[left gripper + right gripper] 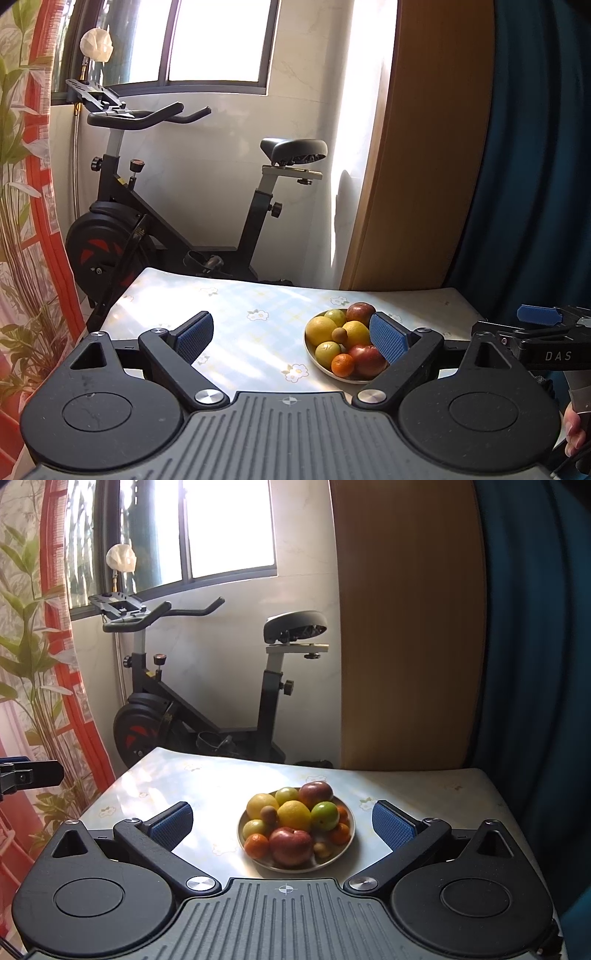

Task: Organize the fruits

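Left wrist view has the left gripper (291, 338) hovering over the near side of the table (236, 306) with its jaws spread wide and nothing between them; the plate (309, 350) of fruits (345, 341) sits on the table ahead and to the right, partly behind the right-hand pad, so this gripper seems held off to one side, leaving room for the other; the right gripper (537, 315) shows at the far right edge, a hand (574, 430) below it. Right wrist view has that gripper's released jaws framing the plate almost squarely, probably lined up with the pile; apples, a lemon (293, 814), green fruits and small oranges all lie heaped together there, which fits either fruit gathered up or fruit waiting to be sorted out; an exercise bike (207, 686) stands behind.
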Demonstrator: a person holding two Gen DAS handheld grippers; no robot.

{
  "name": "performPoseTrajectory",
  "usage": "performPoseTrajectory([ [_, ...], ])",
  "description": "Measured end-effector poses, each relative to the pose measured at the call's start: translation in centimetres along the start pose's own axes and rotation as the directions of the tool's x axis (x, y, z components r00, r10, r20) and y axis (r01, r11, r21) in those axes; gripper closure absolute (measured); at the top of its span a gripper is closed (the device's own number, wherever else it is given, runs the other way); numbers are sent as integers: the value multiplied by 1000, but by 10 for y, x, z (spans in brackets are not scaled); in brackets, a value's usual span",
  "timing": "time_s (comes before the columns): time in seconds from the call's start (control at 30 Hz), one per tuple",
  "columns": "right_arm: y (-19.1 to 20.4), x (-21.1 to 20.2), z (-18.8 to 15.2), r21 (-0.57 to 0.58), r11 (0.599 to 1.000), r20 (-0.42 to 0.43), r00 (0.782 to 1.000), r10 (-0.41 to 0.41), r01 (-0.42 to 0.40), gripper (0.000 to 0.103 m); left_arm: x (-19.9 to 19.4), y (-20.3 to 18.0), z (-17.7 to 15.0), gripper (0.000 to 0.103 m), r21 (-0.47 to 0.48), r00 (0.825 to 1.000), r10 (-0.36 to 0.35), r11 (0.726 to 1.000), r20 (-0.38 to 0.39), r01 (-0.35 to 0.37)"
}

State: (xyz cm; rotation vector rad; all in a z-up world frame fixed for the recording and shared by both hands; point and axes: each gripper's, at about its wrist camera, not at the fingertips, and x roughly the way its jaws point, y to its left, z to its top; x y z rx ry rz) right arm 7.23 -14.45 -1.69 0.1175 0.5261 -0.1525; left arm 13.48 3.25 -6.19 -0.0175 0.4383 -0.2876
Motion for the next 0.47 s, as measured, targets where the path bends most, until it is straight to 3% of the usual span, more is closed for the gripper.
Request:
performPoseTrajectory([
  [0.47, -1, 2, -1, 4, 1000, -4, 1000, 3, -3, 0, 1, -1, 1, 8, 9, 1000, 3, 1000, -12, -3],
])
